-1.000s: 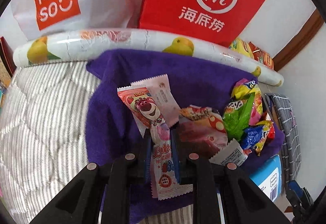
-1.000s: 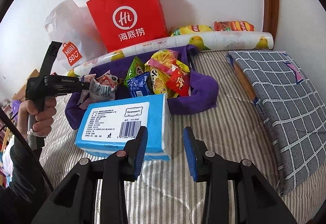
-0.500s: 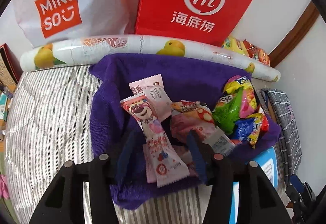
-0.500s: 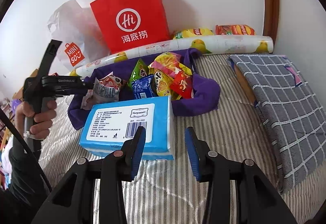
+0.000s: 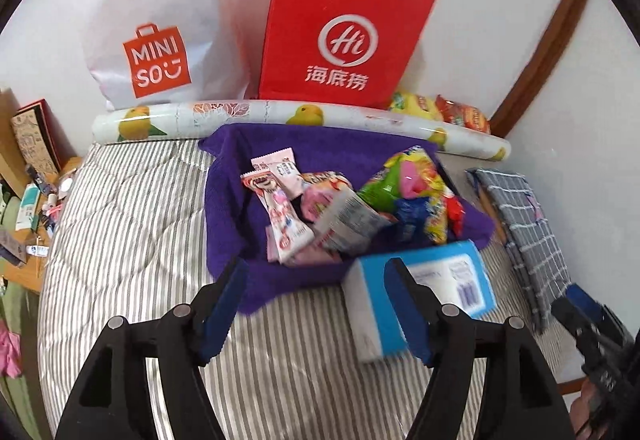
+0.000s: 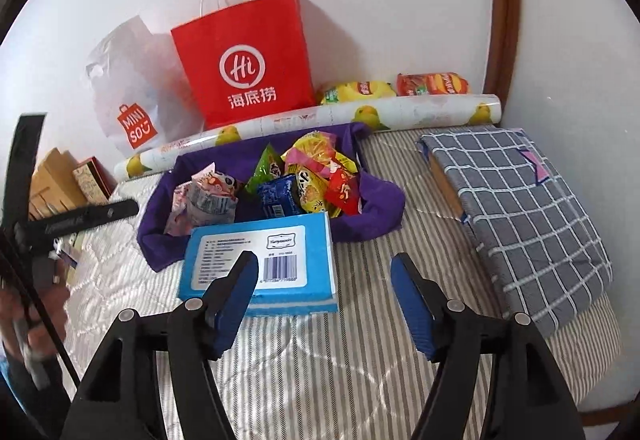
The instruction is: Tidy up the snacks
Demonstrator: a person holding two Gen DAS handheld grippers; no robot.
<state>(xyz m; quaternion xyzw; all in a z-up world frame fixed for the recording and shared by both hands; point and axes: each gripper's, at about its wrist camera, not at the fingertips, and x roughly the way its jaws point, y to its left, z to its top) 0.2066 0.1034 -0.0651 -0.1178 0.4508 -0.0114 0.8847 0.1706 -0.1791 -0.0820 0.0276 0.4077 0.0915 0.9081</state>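
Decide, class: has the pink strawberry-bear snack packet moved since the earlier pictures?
Yes. The pink packet was released from the left hand-held gripper, whose jaws just opened, and lies farther away on the purple cloth.

Two bags point(image 6: 244, 60) (red, white), one tissue pack point(image 6: 256, 260).

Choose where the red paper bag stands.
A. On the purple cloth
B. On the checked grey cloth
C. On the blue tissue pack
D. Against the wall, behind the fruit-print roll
D: the red paper bag stands upright at the wall, behind the fruit-print roll.
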